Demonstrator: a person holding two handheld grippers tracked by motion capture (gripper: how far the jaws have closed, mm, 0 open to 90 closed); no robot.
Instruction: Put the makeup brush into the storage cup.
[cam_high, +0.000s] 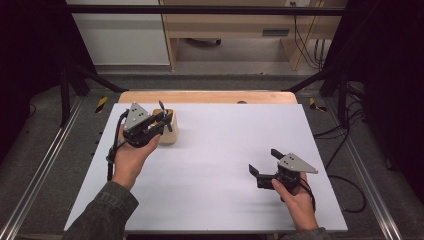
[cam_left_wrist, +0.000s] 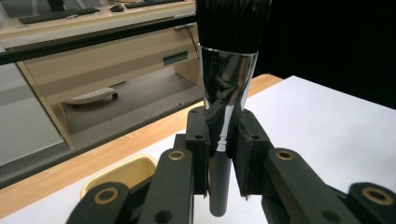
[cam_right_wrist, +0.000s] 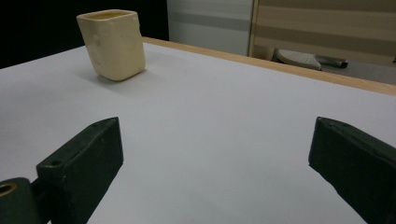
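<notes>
Left hand-held gripper clamped on a brush at its metal collar, bristles up, just above the cream cup at the white surface's far left. Right hand-held gripper spread open, holding nothing, well apart, nothing between.

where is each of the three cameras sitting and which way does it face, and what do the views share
High view: above the person's side, facing forward and down on the white rectangular table; both forearms and each hand-held gripper show, left, right.
Left gripper view: rides the left hand-held gripper, looking along jaws shut on a black-bristled makeup brush with silver ferrule, toward wooden desks.
Right gripper view: rides the right hand-held gripper, low over the table, between open jaws.
Shared: the cream square ceramic cup shows in all three.
</notes>
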